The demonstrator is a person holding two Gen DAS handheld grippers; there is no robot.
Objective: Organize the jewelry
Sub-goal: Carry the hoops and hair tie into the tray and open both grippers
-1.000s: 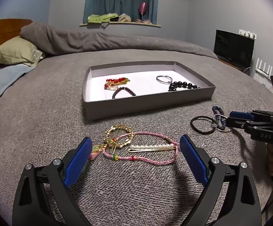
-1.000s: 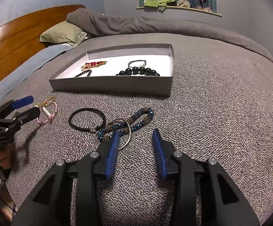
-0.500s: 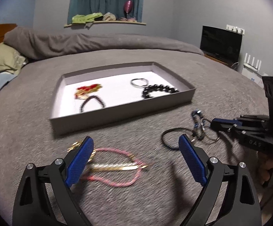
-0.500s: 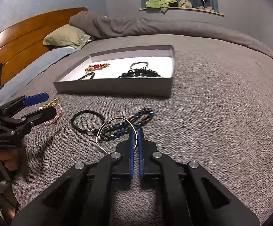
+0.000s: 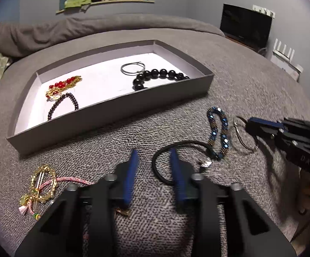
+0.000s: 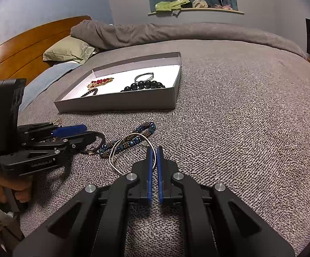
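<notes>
While the right gripper (image 6: 154, 150) stays pressed together on the silver bangle (image 6: 131, 147), pinching its near rim above the bed (image 6: 240, 128), the left gripper (image 5: 153, 156) stands partly spread over the black hair tie (image 5: 176, 162), 1 pad inside the loop and 1 outside, not yet clamped. The tie lies flat just ahead of the left fingers, its long axis crosswise, touching the blue bracelet (image 5: 218, 132). The tray (image 5: 112, 115) sits beyond both, nearer the bed's far edge, so each carry likely goes forward.
</notes>
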